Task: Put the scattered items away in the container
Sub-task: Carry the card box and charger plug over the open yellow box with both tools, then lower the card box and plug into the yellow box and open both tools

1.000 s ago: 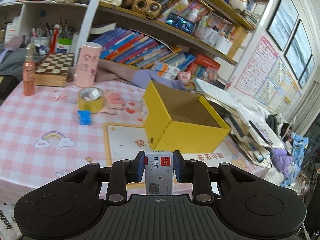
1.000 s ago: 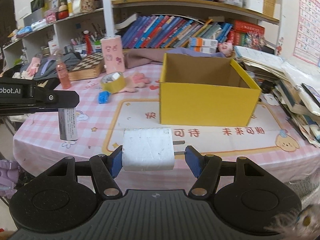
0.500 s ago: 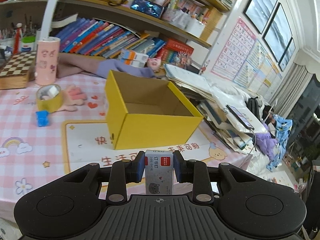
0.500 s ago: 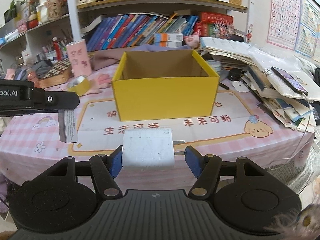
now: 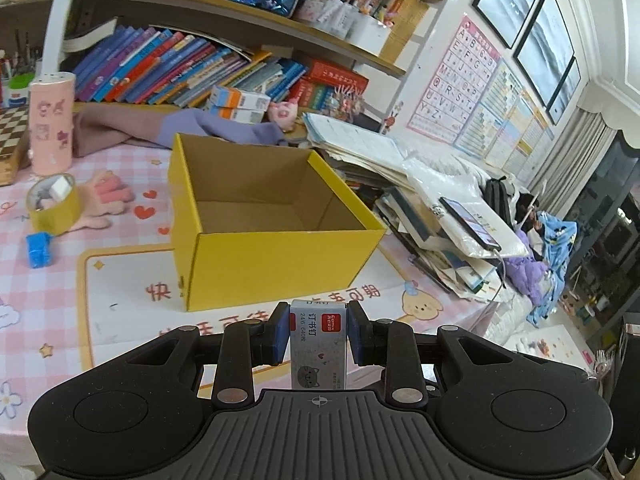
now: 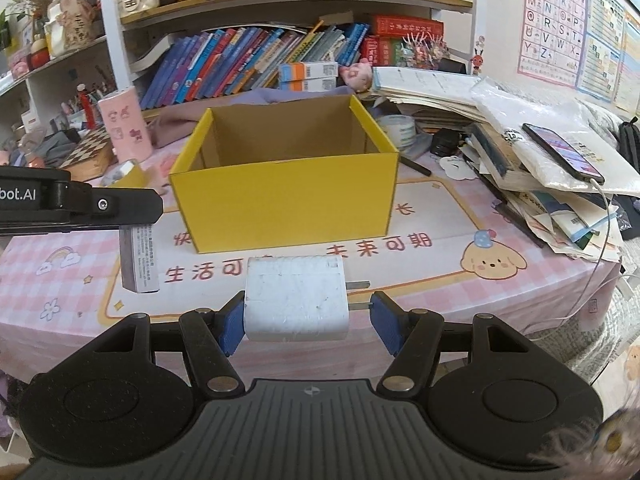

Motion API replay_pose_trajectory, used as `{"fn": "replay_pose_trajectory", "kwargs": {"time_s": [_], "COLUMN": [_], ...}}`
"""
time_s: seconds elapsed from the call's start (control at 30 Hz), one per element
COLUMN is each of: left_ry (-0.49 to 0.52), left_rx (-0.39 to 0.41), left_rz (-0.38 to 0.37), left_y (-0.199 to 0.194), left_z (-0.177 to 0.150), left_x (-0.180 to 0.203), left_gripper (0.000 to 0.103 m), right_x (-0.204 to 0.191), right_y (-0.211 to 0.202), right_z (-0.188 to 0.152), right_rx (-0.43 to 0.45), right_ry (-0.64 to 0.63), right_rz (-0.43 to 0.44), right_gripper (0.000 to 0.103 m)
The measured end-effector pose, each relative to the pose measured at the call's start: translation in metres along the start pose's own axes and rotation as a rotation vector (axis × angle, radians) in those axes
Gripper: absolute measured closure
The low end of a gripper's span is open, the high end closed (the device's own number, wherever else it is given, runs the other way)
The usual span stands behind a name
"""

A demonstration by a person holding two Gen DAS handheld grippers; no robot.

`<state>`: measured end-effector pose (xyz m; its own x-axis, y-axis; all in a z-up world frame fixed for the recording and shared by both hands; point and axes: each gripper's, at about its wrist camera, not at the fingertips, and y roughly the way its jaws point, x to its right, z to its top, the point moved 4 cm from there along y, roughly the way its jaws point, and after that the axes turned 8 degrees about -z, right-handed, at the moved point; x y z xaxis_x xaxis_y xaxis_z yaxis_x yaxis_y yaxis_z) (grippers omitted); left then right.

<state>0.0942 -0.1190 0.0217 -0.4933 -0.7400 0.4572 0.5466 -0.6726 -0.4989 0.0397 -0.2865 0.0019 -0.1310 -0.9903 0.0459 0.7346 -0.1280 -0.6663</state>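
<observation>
Left wrist view: the left gripper (image 5: 319, 334) has its jaws clamped on a small staple box (image 5: 318, 344), which stands upright between the blue pads (image 5: 280, 334), each pad pressed flat against one side. The box's top edge rises just above the pads. Its label has a red patch reading "COMIX", the Chinese characters "订书钉", and "24/6" beneath; a grey cat face is drawn lower down. Ahead of the gripper, on the pink checked table (image 5: 120, 168), stands the yellow box (image 5: 260, 264), open-topped and with nothing inside. The mat (image 5: 120, 280) under it carries orange Chinese writing, only partly readable. Left of the yellow box lie a tape roll (image 5: 52, 208) and a blue block (image 5: 39, 249), well apart from the gripper. On the wall at right hangs an alphabet poster (image 5: 456, 84) with letters A to Z.

Right wrist view: the right gripper (image 6: 306, 314) is clamped on a white charger (image 6: 295, 298). The left pad touches the charger's body; the plug prongs (image 6: 358, 294) point toward the right pad and the lower one meets it. The charger's face shows no readable writing. The yellow box (image 6: 286, 204) stands beyond, on the mat (image 6: 440, 220) reading "生活可" and "未来可期". At left the other gripper's arm (image 6: 80, 206) shows "bot.AI", with the staple box (image 6: 140, 260) hanging below it, fine print too small to read.
</observation>
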Motion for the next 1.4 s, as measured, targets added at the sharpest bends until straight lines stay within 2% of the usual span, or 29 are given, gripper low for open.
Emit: {"fn": "replay_pose_trajectory", "kwargs": {"time_s": [0.3, 0.63, 0.87, 1.1, 1.4], "left_ry": [0.011, 0.007, 0.017, 0.010, 0.005], "left_rx": [-0.006, 0.045, 0.086, 0.114, 0.101], "left_rz": [-0.001, 0.037, 0.092, 0.169, 0.258], "left_y": [0.030, 0.056, 0.072, 0.081, 0.105], "left_z": [0.015, 0.046, 0.071, 0.086, 0.099], "left_x": [0.008, 0.006, 0.003, -0.007, -0.031], "left_gripper": [0.075, 0.075, 0.075, 0.075, 0.075], "right_x": [0.022, 0.040, 0.051, 0.040, 0.018], "right_y": [0.020, 0.048, 0.068, 0.086, 0.123], "right_z": [0.018, 0.058, 0.089, 0.121, 0.143], "right_rx": [0.010, 0.079, 0.123, 0.170, 0.141], "right_ry": [0.007, -0.023, -0.043, -0.085, -0.176], "right_rz": [-0.002, 0.044, 0.089, 0.164, 0.236], "right_gripper": [0.041, 0.041, 0.041, 0.041, 0.041]}}
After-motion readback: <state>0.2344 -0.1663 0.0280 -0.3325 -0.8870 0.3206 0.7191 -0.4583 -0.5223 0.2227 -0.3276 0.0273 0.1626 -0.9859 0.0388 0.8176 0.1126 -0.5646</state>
